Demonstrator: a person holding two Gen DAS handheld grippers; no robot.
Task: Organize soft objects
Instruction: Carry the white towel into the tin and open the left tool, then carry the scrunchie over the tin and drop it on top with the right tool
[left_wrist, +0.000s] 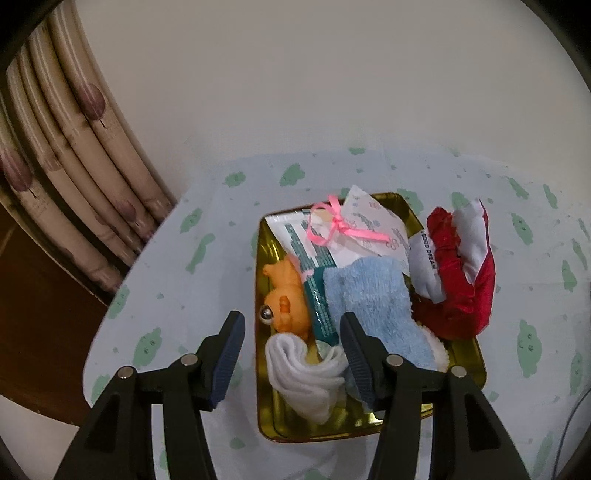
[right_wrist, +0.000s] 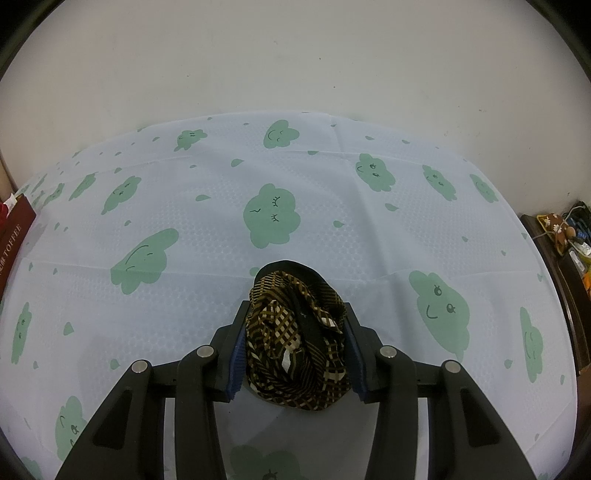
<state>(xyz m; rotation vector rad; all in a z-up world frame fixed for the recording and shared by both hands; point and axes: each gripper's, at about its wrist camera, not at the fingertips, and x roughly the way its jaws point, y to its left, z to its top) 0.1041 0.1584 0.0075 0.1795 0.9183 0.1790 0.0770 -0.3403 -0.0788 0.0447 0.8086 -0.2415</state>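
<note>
Gold tray (left_wrist: 469, 354) of soft things under spread left tool (left_wrist: 291, 332).

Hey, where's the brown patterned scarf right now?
In the right wrist view, the scarf sits bunched between the right claw pads, over the cloud-print tablecloth.

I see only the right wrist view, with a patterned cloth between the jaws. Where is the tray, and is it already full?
Observer: The gold tray shows only in the left wrist view, on the cloud-print tablecloth, crowded with soft things.
Operator: What lies in it?
Observer: A blue towel, a white sock, an orange toy and a packet with a pink ribbon.
Operator: Is the left gripper holding something?
Observer: No, the left gripper is open above the white sock; a red pouch leans over the tray's right rim.
</note>
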